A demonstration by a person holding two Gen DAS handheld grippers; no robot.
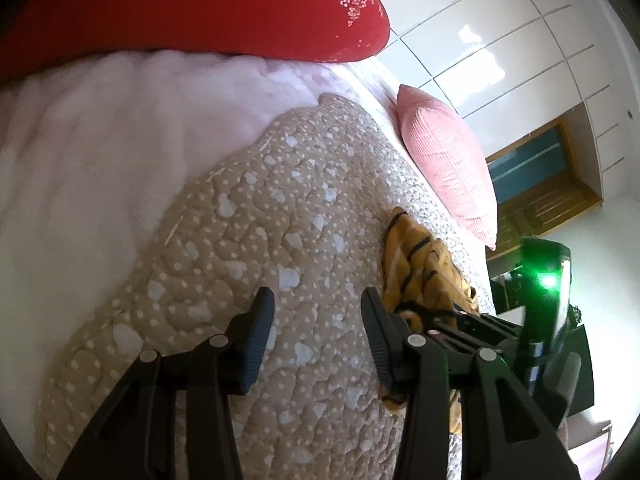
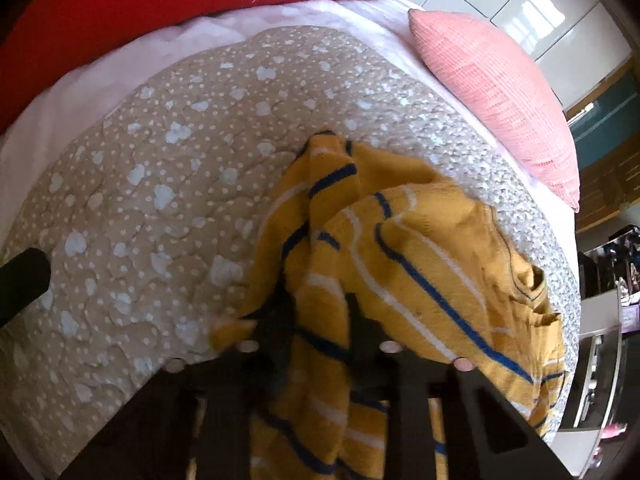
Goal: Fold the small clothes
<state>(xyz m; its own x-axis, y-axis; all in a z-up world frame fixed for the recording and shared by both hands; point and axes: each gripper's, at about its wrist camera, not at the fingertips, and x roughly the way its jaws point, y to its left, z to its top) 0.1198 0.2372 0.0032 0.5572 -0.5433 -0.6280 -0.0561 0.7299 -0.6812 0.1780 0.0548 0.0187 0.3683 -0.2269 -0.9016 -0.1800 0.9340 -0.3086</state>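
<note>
A small mustard-yellow garment with blue and white stripes (image 2: pixel 404 248) lies bunched on a beige quilted mat with white spots (image 2: pixel 160 184). My right gripper (image 2: pixel 320 320) is shut on a fold of the garment, which drapes over and hides its fingertips. In the left wrist view the garment (image 1: pixel 412 256) lies to the right of my left gripper (image 1: pixel 318 320), which is open and empty just above the mat (image 1: pixel 280 200). The right gripper body with a green light (image 1: pixel 548 280) shows behind the garment.
A pink ribbed cushion (image 2: pixel 504 92) lies at the mat's far right edge. A red cushion (image 1: pixel 192 4) sits at the back on a white fluffy bedcover (image 1: pixel 80 140). White cabinet doors (image 1: pixel 500 40) and wooden furniture stand beyond the bed.
</note>
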